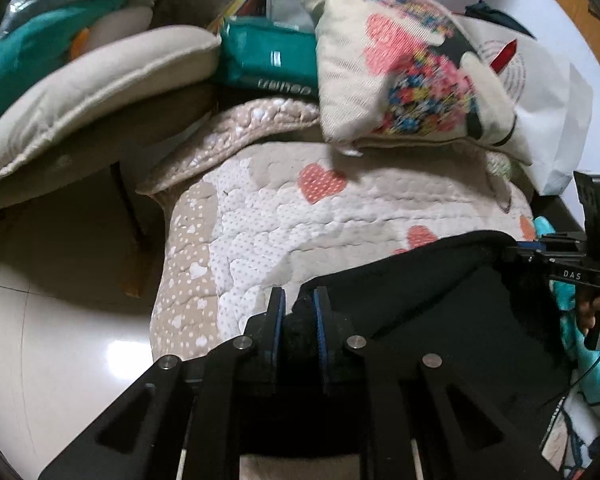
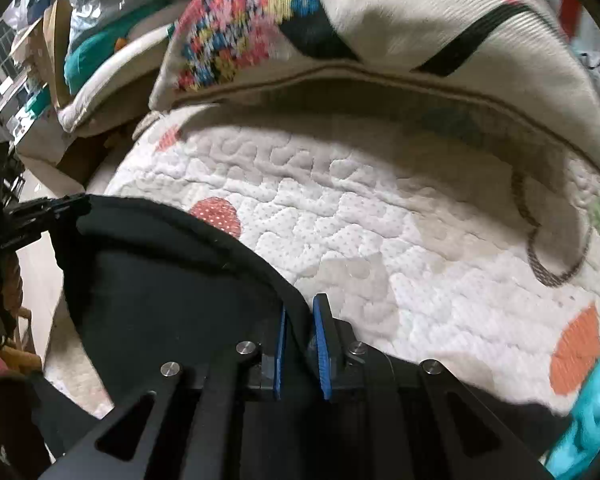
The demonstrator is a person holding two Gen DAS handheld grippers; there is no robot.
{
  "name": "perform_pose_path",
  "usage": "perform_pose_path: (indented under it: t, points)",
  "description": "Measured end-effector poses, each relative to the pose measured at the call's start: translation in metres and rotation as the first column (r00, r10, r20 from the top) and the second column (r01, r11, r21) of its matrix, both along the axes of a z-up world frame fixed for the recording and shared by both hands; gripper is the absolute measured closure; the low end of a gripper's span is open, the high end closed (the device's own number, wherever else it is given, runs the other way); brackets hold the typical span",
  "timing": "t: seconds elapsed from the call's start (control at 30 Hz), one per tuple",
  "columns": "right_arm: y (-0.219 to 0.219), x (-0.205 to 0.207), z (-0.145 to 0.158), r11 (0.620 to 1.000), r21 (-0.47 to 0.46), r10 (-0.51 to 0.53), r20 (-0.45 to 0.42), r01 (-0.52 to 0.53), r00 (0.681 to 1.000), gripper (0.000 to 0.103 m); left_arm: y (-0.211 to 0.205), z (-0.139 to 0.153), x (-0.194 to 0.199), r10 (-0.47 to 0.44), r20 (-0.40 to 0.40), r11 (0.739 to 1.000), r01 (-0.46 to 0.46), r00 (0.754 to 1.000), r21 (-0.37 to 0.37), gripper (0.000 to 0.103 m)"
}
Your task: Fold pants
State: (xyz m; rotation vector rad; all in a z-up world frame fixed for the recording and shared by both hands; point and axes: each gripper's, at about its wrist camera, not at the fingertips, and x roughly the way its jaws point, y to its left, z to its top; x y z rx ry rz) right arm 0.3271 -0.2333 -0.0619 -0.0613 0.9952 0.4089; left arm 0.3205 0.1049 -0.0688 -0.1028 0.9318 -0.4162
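The black pants (image 1: 420, 280) lie on a quilted bed cover with hearts (image 1: 300, 220). In the left wrist view my left gripper (image 1: 300, 300) is shut on a bunched edge of the pants at their left end. My right gripper (image 1: 540, 248) shows at the far right, pinching the other end of the same hem. In the right wrist view my right gripper (image 2: 302, 312) is shut on the black pants (image 2: 160, 280), with fabric squeezed between its blue pads (image 2: 320, 340). The left gripper (image 2: 60, 204) grips the hem at the far left. The hem runs taut between the two.
A flowered pillow (image 1: 400, 60) rests on the quilt (image 2: 380, 220) just behind the pants. A beige cushion (image 1: 80, 92), a teal pack (image 1: 268, 60) and a white bag (image 1: 552, 100) crowd the back. Glossy floor (image 1: 60, 320) lies left. A turquoise cloth (image 2: 588, 400) sits at the right.
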Motion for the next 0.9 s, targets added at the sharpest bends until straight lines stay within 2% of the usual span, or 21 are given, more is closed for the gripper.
perform_pose_path:
  t: [0.17, 0.43, 0.7, 0.8, 0.9]
  points:
    - [0.0, -0.032, 0.018, 1.0, 0.006, -0.016, 0.026, 0.016, 1.0, 0.088, 0.001, 0.024, -0.036, 0.001, 0.033, 1.0, 0.0, 0.999, -0.017, 0.089]
    - [0.0, -0.121, 0.024, 1.0, 0.004, -0.026, 0.035, 0.026, 0.999, 0.088, 0.001, 0.045, -0.13, 0.023, 0.089, 0.999, -0.021, 0.996, -0.024, 0.089]
    - [0.002, -0.215, 0.0, 0.999, -0.05, -0.007, -0.009, 0.006, 1.0, 0.088, 0.007, 0.04, -0.219, 0.056, 0.075, 0.995, -0.049, 0.996, -0.086, 0.089]
    - [0.007, -0.243, -0.012, 0.996, -0.089, 0.007, -0.028, -0.009, 1.0, 0.088, 0.004, 0.03, -0.245, 0.06, 0.069, 0.997, -0.056, 0.996, -0.056, 0.089]
    - [0.011, -0.261, -0.023, 0.992, -0.123, 0.018, -0.053, -0.024, 0.998, 0.088, 0.001, 0.014, -0.266, 0.058, 0.03, 0.998, -0.057, 0.998, -0.013, 0.089]
